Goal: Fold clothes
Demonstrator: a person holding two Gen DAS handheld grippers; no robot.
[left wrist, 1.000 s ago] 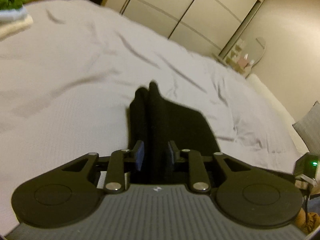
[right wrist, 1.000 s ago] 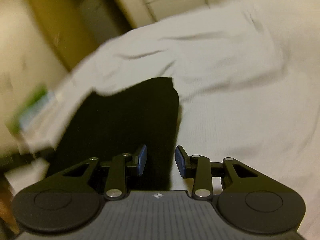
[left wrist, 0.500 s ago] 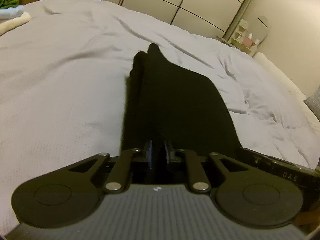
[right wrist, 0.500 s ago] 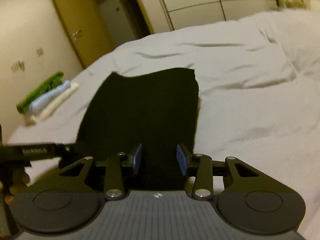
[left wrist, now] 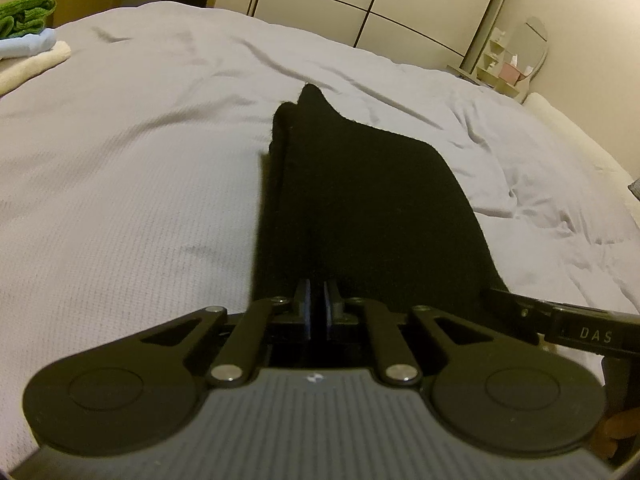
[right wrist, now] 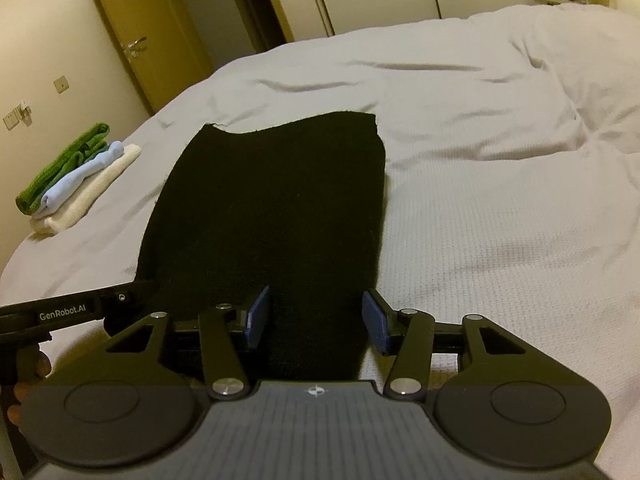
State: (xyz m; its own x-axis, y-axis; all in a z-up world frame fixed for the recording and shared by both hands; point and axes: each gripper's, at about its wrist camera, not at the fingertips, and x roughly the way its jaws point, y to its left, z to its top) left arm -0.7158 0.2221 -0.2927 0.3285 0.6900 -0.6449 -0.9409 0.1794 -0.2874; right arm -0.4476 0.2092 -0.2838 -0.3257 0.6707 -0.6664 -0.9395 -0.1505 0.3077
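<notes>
A black garment (left wrist: 360, 200) lies folded in a long strip on the grey bedsheet (left wrist: 120, 160), running away from both grippers. My left gripper (left wrist: 318, 304) is shut on its near edge, at the left side where the layers stack up. In the right wrist view the same black garment (right wrist: 272, 200) lies flat and wide. My right gripper (right wrist: 316, 322) is at the near right corner. Its jaws are opening, the cloth lies between the blue pads (right wrist: 376, 326), and they do not press on it.
A stack of folded green, blue and cream towels (right wrist: 76, 180) sits at the bed's left edge, also seen as the towel stack (left wrist: 24, 40). Wardrobe doors (left wrist: 360, 8) stand behind the bed. A small shelf with a mirror (left wrist: 516, 60) is at the far right.
The left jaws closed on the garment's near edge as that gripper sank toward the bed. The right jaws spread wider and the right gripper levelled out.
</notes>
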